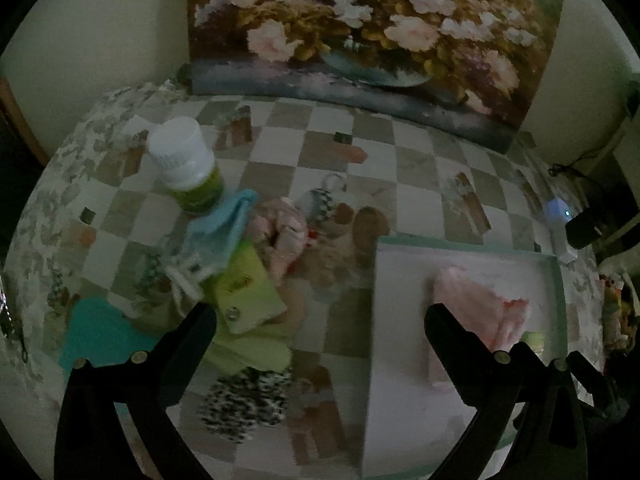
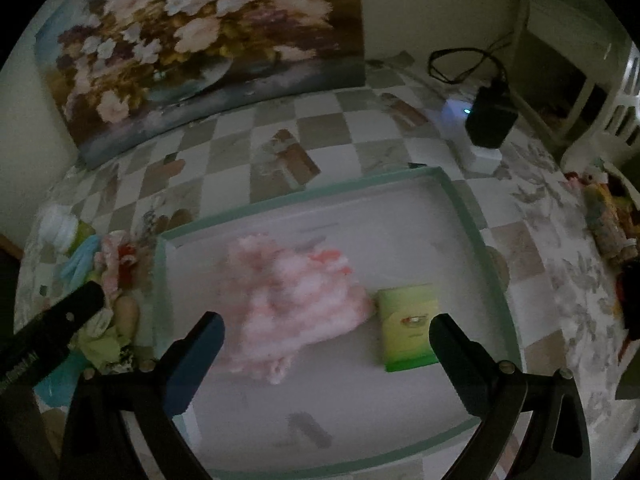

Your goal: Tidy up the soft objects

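pink fluffy cloth [image 2: 296, 304] in tray [image 2: 460, 200] | long axis upper-left to lower-right

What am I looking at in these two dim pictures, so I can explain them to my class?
A person holds two hand-held grippers, each with a camera looking along its black fingers. The left gripper hangs open over a pile of soft cloths beside a white-capped bottle on the checked tablecloth. The right gripper hangs open over a shallow tray that holds a fluffy pink cloth and a small green packet. Neither holds anything. A flower painting leans behind.
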{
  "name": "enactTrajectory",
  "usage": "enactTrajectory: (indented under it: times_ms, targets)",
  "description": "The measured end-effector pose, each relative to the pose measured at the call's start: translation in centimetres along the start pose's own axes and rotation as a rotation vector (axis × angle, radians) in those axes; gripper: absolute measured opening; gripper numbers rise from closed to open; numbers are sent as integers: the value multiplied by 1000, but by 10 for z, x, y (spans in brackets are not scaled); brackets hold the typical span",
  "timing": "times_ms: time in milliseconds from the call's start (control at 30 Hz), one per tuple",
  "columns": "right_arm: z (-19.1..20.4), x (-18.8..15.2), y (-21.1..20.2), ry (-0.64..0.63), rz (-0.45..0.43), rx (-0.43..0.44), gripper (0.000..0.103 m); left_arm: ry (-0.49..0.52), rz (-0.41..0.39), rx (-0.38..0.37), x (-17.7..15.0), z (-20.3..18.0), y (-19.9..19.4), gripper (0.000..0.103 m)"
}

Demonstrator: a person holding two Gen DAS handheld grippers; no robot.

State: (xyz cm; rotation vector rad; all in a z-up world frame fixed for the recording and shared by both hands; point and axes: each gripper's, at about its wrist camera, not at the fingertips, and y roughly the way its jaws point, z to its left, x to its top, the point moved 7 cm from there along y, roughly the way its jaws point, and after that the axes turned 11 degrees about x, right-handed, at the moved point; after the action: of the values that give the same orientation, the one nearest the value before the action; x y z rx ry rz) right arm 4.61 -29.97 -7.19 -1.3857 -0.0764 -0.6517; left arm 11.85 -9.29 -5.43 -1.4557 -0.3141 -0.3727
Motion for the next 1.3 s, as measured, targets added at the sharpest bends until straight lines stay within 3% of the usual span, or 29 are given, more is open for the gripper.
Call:
enactTrajectory:
  times_ms: [333,767,967,1300]
  targets:
    - [57,3,-15,-73,-31,72,103,-10,-44,75,12,56,-15,103]
    - [115,8,-28,-127,-88,134,103,-173,-4,53,10,122,-8,103]
    - [143,5,-22,-185,-77,173,103,-211,32,32,8,132,4,103]
    - [164,-2,21,-258,3,197,103,-186,74,5,20,113,30,103]
